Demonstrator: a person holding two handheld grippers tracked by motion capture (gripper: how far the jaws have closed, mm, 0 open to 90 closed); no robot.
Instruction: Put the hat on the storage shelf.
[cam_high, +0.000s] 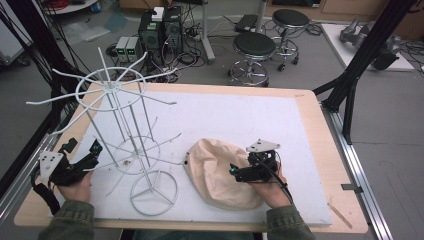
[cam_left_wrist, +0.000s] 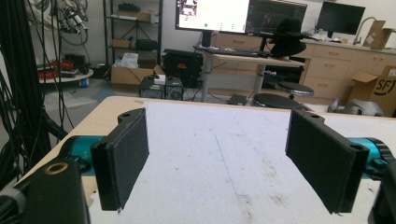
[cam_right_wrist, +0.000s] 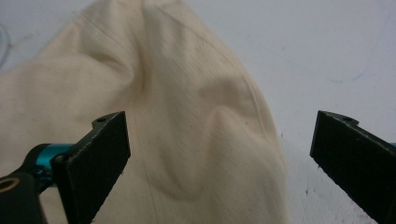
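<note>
The cream fabric cap (cam_high: 220, 172) lies on the white-covered tabletop (cam_high: 240, 120), not yet hung on the white wire rack (cam_high: 125, 130). The right gripper (cam_right_wrist: 219, 163) hovers over it, jaws wide and empty. The left gripper (cam_left_wrist: 217, 158), also wide and empty, waits beside the rack.

Grey floor (cam_high: 300, 75), 2 stools (cam_high: 255, 46), desk w/ monitors (cam_left_wrist: 212, 14).

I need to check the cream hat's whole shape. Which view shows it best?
The high view: the whole cream hat lies on the white mat, partly under the right tool. The right gripper view shows only its creased fabric close up between open jaws. The left gripper view faces bare mat.
</note>
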